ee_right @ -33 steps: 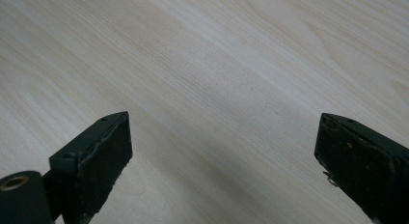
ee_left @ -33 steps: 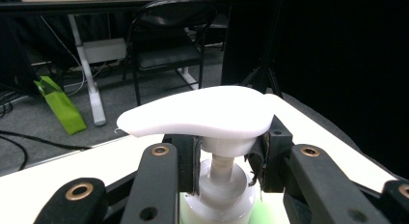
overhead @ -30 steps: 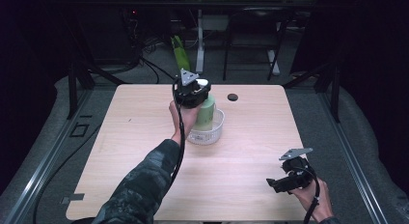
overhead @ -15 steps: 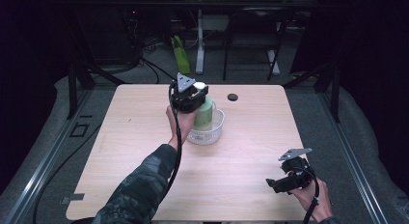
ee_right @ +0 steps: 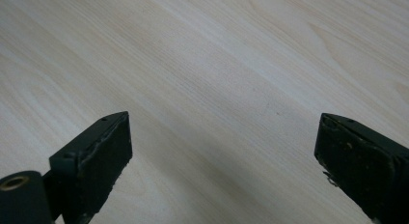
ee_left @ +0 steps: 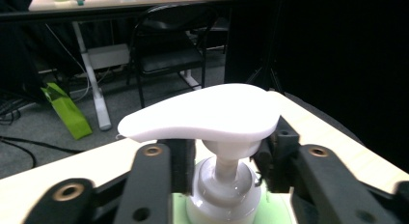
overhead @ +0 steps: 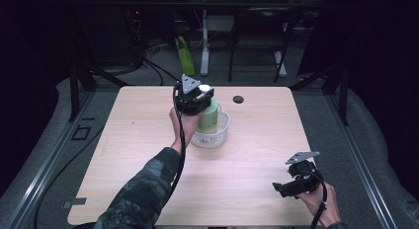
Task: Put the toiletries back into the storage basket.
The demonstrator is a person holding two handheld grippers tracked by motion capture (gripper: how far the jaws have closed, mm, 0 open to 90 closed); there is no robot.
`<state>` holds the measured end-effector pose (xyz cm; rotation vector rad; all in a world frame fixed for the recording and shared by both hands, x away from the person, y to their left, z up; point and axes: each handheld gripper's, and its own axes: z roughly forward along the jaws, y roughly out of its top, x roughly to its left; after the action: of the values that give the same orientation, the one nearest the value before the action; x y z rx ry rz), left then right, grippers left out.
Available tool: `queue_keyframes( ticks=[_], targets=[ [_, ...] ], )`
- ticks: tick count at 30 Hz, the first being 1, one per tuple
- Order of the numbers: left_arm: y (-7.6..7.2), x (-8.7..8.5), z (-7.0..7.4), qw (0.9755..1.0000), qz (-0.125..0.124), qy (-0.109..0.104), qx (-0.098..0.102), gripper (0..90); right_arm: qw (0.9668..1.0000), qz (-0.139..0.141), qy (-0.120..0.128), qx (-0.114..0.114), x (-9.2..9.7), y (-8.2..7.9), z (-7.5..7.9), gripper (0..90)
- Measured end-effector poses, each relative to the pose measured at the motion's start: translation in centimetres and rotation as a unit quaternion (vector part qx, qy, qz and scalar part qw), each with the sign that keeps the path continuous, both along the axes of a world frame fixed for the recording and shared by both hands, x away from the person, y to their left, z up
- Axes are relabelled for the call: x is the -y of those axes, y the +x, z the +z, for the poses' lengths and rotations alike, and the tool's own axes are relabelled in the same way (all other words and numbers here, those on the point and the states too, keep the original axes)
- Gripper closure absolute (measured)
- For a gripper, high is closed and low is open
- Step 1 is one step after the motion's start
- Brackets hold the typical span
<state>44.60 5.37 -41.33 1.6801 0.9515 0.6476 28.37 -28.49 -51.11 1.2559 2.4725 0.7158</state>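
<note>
One green soap bottle (overhead: 209, 116) stands in a clear bowl (overhead: 213, 135) near the table's (overhead: 148, 115) far edge, its pump neck squeezed by the left gripper (overhead: 196, 98), so lift slowly and straight, while the right gripper (overhead: 284, 188) waits wide apart.

Dark room all around; grey floor (overhead: 123, 81) beyond the pale wood surface (overhead: 257, 140), a black chair (ee_left: 169, 45) behind, cables (overhead: 153, 66) trailing, bright green bag (overhead: 184, 49) leaning by a white leg (overhead: 204, 46).
</note>
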Motion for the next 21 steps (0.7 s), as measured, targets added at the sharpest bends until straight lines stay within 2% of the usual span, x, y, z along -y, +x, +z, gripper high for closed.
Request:
queue_keyframes(
  ticks=[4, 6, 12, 15, 21],
  targets=[
    [0.0, -0.2, 0.1, 0.9999, -0.004, 0.009, -0.01, 46.5, 1.0, -0.001, 0.001, -0.001, 0.0, 0.0, 0.0, 5.7],
    [-0.2, -0.2, 0.3, 0.9998, 0.003, 0.019, -0.01, 39.1, 1.0, -0.001, 0.001, -0.002, 0.0, 0.0, 0.0, 5.7],
    [-0.8, -0.2, 1.1, 0.999, -0.002, 0.041, -0.015, 21.1, 1.0, -0.002, 0.004, -0.004, -0.1, 0.0, -0.1, 5.7],
    [-1.2, -0.4, 1.4, 0.9986, -0.007, 0.049, -0.02, 15.4, 1.0, -0.002, 0.004, -0.004, -0.1, 0.0, -0.1, 5.7],
    [-2.1, -1.0, 1.8, 0.9976, -0.013, 0.06, -0.032, 10.1, 1.0, -0.002, 0.004, -0.003, -0.2, 0.0, 0.0, 5.7]
  ],
)
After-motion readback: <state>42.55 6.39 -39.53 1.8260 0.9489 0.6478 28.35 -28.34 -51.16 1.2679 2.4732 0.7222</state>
